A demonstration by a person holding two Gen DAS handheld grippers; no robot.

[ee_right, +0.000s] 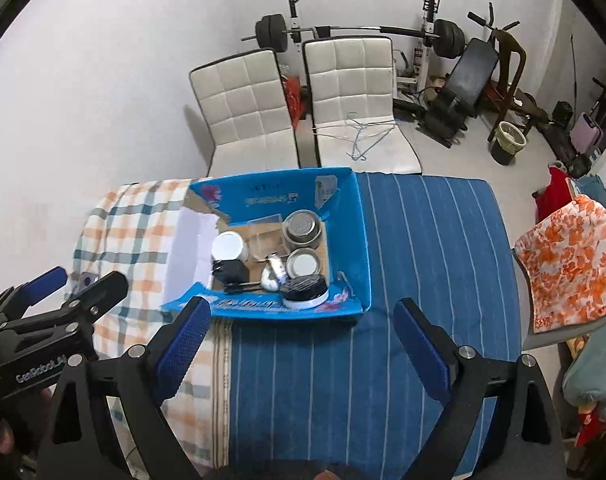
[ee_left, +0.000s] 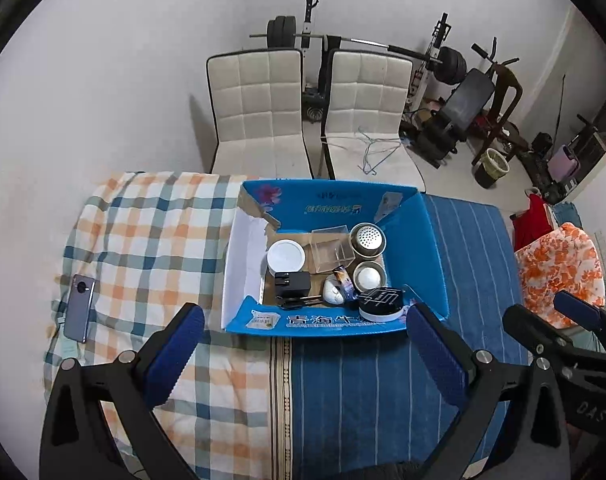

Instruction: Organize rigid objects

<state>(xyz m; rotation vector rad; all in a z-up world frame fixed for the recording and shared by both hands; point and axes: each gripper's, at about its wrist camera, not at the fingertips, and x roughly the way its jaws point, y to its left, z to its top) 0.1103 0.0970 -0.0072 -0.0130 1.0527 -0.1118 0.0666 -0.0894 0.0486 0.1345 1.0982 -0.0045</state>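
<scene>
A blue cardboard box (ee_left: 435, 240) sits on the cloth-covered table and also shows in the right wrist view (ee_right: 363, 240). In it are a white lidded jar (ee_left: 285, 257), a clear plastic box (ee_left: 331, 251), two metal tins (ee_left: 367, 237), a black charger (ee_left: 293, 283), a white mouse (ee_left: 333, 291) and a round black-and-white case (ee_left: 381, 305). A grey phone (ee_left: 80, 307) lies on the checked cloth at left. My left gripper (ee_left: 305, 344) is open and empty, just in front of the box. My right gripper (ee_right: 303, 334) is open and empty, also in front of it.
The table has a checked cloth (ee_left: 151, 240) on the left and a blue striped cloth (ee_left: 471, 248) on the right. Two white chairs (ee_left: 259, 108) stand behind it, with weight equipment (ee_left: 443, 60) by the wall. An orange-patterned chair back (ee_left: 559, 268) is at right.
</scene>
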